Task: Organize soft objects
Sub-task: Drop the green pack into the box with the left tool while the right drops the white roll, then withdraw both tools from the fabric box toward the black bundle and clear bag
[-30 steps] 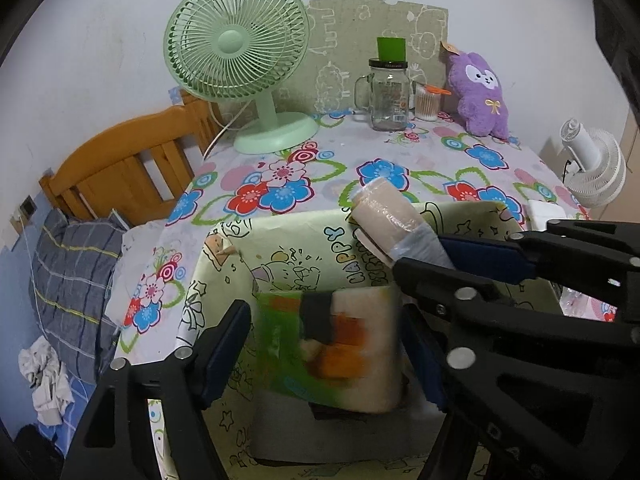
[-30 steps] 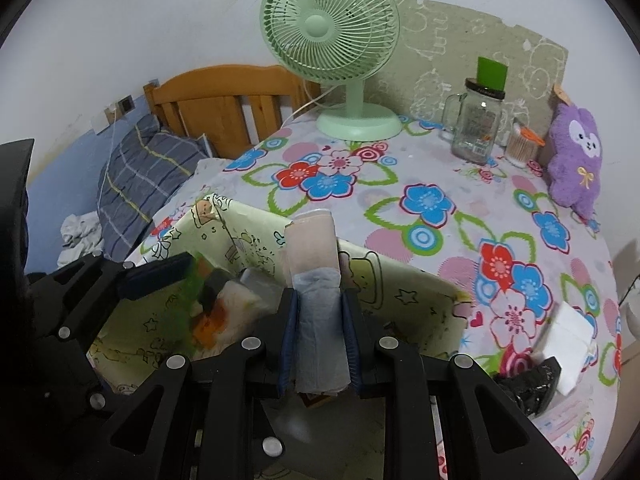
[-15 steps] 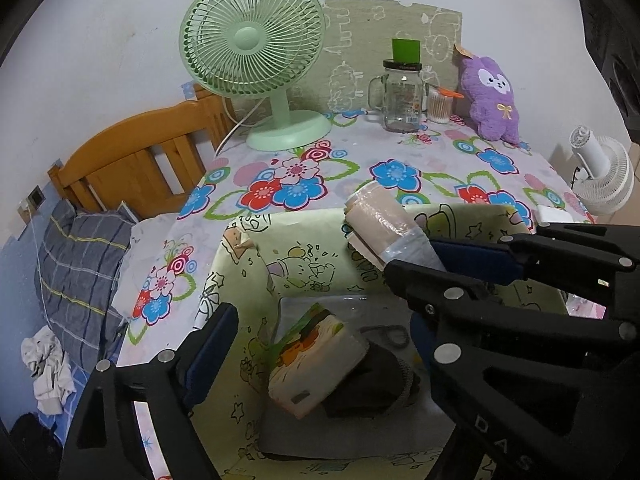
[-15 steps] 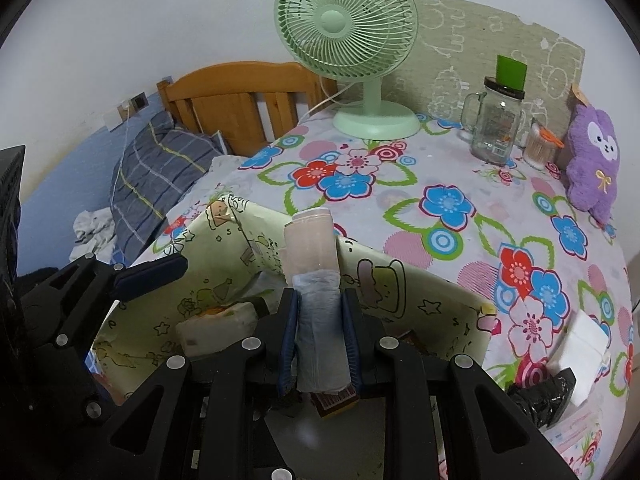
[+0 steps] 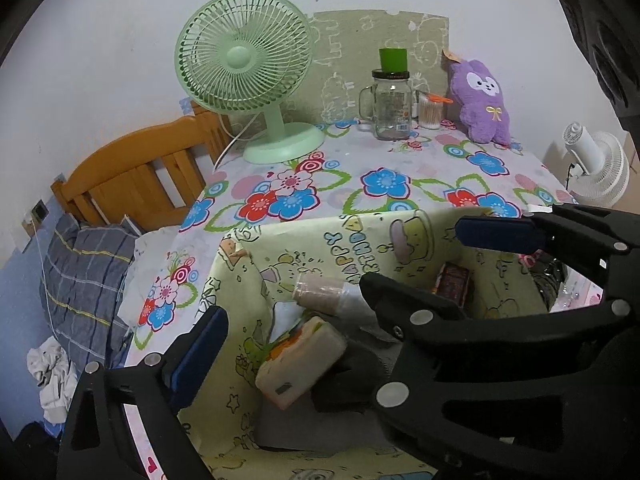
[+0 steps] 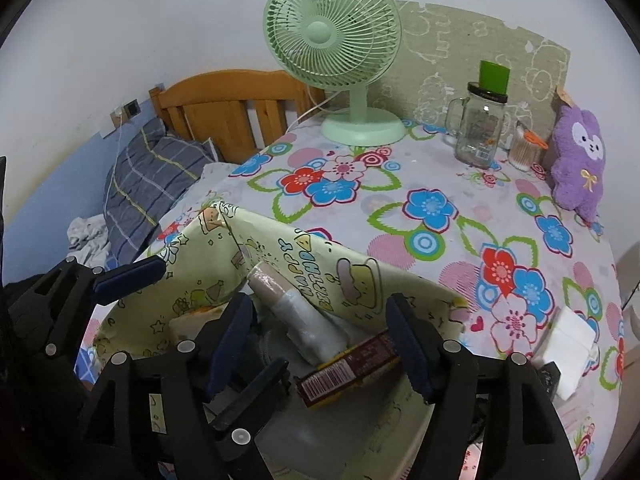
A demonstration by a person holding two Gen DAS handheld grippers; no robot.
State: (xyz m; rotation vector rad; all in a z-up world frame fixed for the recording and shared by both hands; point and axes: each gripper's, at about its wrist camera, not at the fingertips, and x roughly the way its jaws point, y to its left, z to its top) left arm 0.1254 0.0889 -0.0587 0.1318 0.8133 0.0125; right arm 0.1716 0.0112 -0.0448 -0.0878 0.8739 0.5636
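Right tool (image 6: 324, 344) opening, empty; roll (image 6: 296, 312) lies diagonal in bin (image 6: 280, 256), pink end up-left.

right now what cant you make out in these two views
- Floor of the bin: left wrist view, mostly covered by the tissue pack, roll and the right gripper.
- Dark thing beside the tissue pack: left view, too shadowed to identify.
- Snack bar label: right wrist view, too small to read.
- White packet: right view, partly behind the gripper arm.
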